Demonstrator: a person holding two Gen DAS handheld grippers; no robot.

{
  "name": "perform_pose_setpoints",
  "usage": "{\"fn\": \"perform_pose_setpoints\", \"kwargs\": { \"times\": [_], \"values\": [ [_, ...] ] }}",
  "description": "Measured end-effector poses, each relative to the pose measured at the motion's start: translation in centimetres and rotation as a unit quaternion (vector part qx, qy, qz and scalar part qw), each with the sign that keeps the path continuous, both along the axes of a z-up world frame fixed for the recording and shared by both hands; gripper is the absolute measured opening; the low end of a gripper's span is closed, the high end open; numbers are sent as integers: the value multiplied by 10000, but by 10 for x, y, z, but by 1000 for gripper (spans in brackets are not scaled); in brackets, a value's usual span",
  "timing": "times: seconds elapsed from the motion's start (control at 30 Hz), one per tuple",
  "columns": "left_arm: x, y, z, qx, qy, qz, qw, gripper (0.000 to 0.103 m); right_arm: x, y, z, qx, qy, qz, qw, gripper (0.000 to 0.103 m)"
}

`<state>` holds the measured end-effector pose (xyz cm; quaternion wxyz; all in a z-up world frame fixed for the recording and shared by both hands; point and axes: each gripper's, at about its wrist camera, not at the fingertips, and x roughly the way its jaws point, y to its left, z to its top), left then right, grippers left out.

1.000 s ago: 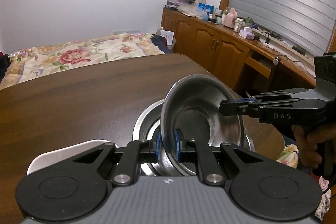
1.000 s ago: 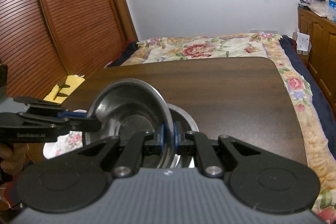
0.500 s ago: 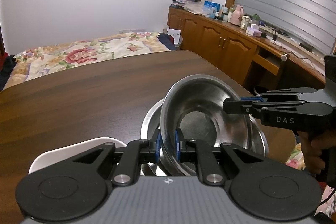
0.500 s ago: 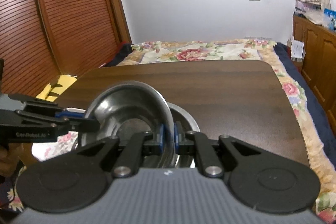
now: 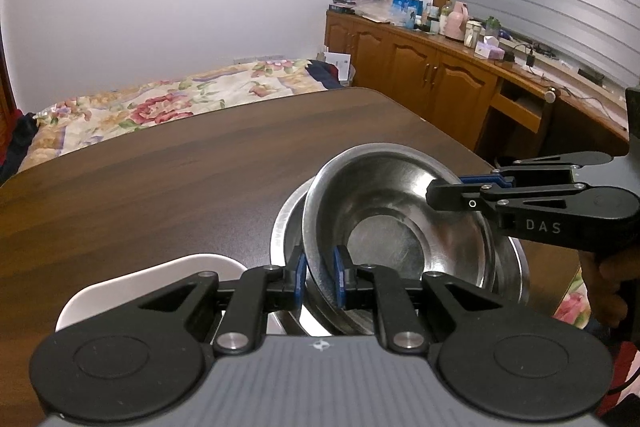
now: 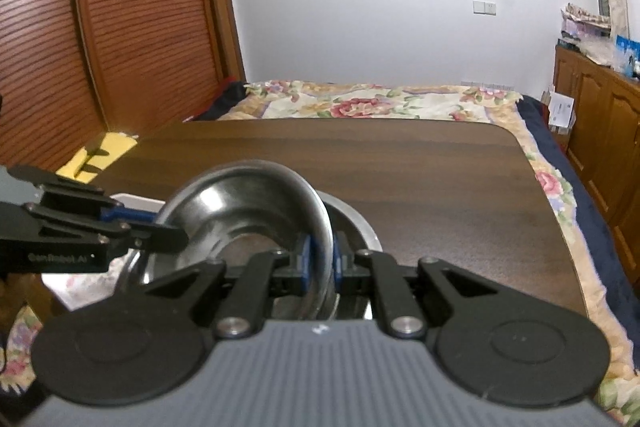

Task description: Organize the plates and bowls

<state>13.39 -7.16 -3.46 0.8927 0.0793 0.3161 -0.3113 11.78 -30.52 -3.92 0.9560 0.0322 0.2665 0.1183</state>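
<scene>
A steel bowl is tilted over a larger steel bowl that rests on the dark wooden table. My left gripper is shut on its near rim. My right gripper comes in from the right, shut on the opposite rim. In the right wrist view the same bowl stands on edge between the right gripper's blue pads, with the left gripper pinching its left rim. The larger bowl shows behind it. A white plate lies left of the bowls.
The table top stretches far ahead, and its right edge is close to the bowls. A bed with a floral cover lies beyond it. Wooden cabinets with clutter run along the right wall. A person's hand holds the right gripper.
Both grippers have tilted a little with the bowl still pinched between them. The bowl stays over the larger one and looks slightly lower in it.
</scene>
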Motion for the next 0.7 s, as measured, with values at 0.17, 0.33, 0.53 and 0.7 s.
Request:
{"fn": "perform_pose_setpoints", "kwargs": {
  "times": [0.17, 0.33, 0.53, 0.7],
  "values": [
    [-1, 1, -2, 10, -6, -4, 10000, 17, 3, 4, -3, -86, 48, 15, 10000, 14],
    [-1, 1, -2, 19, -9, -12, 10000, 17, 6, 6, -5, -188, 85, 26, 9998, 16],
    [-3, 4, -1, -15, -41, 13, 10000, 17, 7, 7, -5, -223, 63, 34, 9997, 16],
    [-5, 6, 3, -74, -99, 75, 9999, 17, 6, 9, -6, -215, 50, 17, 9998, 16]
  ]
}}
